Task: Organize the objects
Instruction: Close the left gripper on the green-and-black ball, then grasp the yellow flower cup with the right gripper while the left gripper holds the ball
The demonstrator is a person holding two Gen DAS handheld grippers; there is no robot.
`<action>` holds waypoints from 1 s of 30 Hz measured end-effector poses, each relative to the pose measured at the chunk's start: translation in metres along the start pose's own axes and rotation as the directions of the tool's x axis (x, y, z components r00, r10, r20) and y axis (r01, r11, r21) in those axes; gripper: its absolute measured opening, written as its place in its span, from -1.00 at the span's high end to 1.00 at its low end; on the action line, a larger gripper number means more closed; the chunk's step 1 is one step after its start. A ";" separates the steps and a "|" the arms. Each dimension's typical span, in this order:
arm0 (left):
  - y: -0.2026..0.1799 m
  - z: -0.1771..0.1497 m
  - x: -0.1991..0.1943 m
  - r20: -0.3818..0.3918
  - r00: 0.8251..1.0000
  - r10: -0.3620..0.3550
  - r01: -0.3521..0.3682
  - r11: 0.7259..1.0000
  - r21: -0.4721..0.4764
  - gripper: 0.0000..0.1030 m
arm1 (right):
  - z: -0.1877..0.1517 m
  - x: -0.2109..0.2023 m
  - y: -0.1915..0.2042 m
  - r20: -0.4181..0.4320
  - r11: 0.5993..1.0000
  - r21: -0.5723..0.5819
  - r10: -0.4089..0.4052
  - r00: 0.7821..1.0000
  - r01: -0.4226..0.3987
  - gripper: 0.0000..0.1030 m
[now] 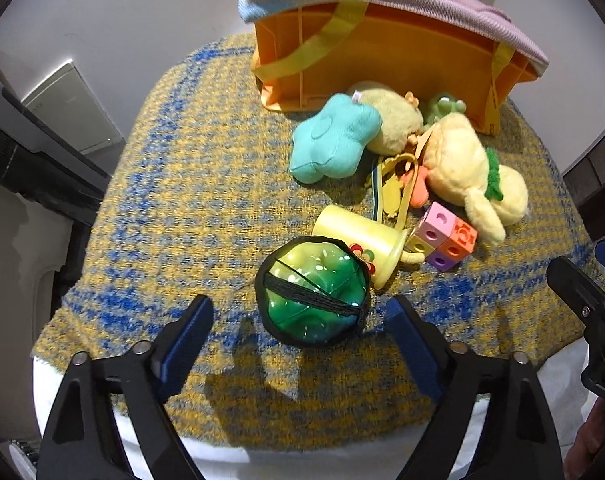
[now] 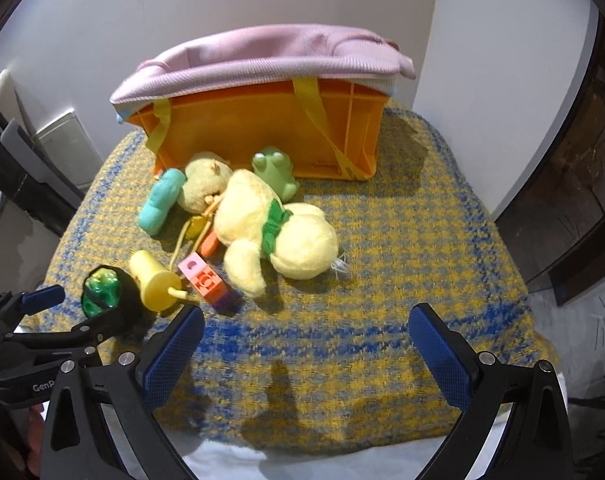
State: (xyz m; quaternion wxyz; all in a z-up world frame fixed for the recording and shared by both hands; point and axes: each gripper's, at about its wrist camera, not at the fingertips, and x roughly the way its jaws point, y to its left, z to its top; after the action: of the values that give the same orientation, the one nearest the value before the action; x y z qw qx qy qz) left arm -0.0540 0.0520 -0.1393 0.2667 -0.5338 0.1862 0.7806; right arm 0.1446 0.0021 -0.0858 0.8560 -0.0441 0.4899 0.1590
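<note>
A shiny green ball in a black net (image 1: 314, 296) lies on the yellow-and-blue blanket (image 1: 174, 200). My left gripper (image 1: 300, 308) stands open around the ball, one blue pad on each side, with a gap to both. Just behind the ball lie a yellow cup (image 1: 362, 240) on its side and a block of pastel cubes (image 1: 446, 240). In the right wrist view, my right gripper (image 2: 307, 316) is open over bare blanket, with nothing between its fingers. The ball (image 2: 102, 292) and the left gripper's fingers (image 2: 46, 298) show at its left.
A yellow plush duck (image 2: 278, 236), teal star cushion (image 1: 334, 140), beige plush (image 1: 394, 116) and green frog (image 2: 274, 172) are heaped before an orange bag (image 2: 262, 132). A pink cloth (image 2: 262, 56) covers the bag. The blanket's front edge overhangs a white surface (image 2: 222, 460).
</note>
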 end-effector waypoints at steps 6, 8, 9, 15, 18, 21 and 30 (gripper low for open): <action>-0.002 0.001 0.015 -0.027 1.000 -0.012 0.012 1.000 0.009 -0.34 | -0.002 0.012 -0.002 -0.018 1.000 0.011 -0.001 1.000 0.001 -0.99; -0.002 0.000 0.018 -0.034 0.999 -0.025 0.025 1.000 0.012 -0.20 | -0.001 0.015 0.000 -0.025 1.000 0.009 -0.003 1.000 0.003 -0.99; -0.002 -0.001 0.019 -0.034 0.999 -0.027 0.027 1.000 0.014 -0.20 | -0.001 0.018 0.001 -0.029 1.000 0.008 -0.003 1.000 0.003 -0.99; 0.004 -0.007 0.013 -0.023 0.999 -0.042 0.042 0.999 0.008 -0.19 | 0.001 0.021 0.008 -0.039 1.000 0.003 0.012 0.999 -0.012 -0.99; 0.015 -0.007 0.008 -0.015 0.999 -0.041 0.041 0.999 -0.013 -0.19 | 0.004 0.019 0.015 -0.035 1.000 -0.004 0.028 0.999 -0.029 -0.99; 0.028 -0.010 -0.001 0.006 1.000 -0.022 0.023 0.999 -0.036 -0.19 | 0.007 0.016 0.030 -0.028 0.998 -0.022 0.056 0.998 -0.056 -0.99; 0.074 -0.010 -0.012 0.014 1.000 0.021 -0.019 0.995 -0.097 -0.19 | 0.015 0.021 0.076 -0.031 0.988 -0.081 0.128 0.991 -0.131 -0.83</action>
State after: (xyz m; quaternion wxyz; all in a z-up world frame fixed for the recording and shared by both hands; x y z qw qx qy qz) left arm -0.0887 -0.0152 -0.1309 0.2340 -0.5386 0.1513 0.7952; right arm 0.1430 0.0819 -0.0898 0.8351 -0.0494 0.4955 0.2337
